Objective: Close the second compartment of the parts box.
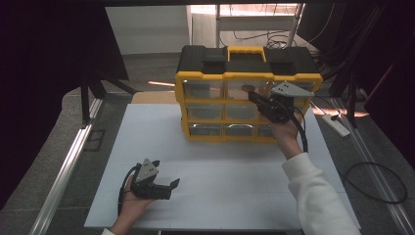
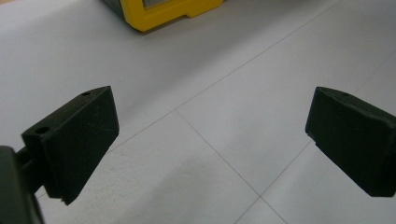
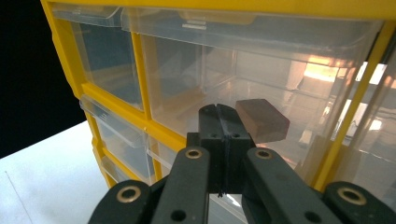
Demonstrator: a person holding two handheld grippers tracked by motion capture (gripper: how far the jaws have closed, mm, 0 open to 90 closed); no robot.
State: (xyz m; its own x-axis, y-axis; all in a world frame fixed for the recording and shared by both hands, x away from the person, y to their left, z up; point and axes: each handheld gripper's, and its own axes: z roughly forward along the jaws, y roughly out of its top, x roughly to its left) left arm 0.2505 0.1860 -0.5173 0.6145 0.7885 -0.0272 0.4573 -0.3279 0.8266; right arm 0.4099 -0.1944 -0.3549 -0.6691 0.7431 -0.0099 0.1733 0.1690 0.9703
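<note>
A yellow and black drawer cabinet (image 1: pixel 205 76) with clear drawers stands at the back of the white table top (image 1: pixel 225 196). My right gripper (image 1: pixel 253 97) is raised to the front of its top middle drawer (image 3: pixel 196 60). Its jaws are shut tight together (image 3: pixel 223 122) against the clear plastic, with nothing visible between them. Just behind them, inside that drawer, lies a brown block (image 3: pixel 261 120), also visible as a brown block (image 1: pixel 248 88) from above. My left gripper (image 1: pixel 172 189) rests low at the front left of the table. It is open (image 2: pixel 210 140) over bare white surface.
The cabinet's bottom corner (image 2: pixel 159 14) lies some way ahead of the left gripper. A white power strip (image 1: pixel 336 125) and cables lie on the floor to the right. A metal rail (image 1: pixel 68 161) runs along the left side. Dark curtains hang on both sides.
</note>
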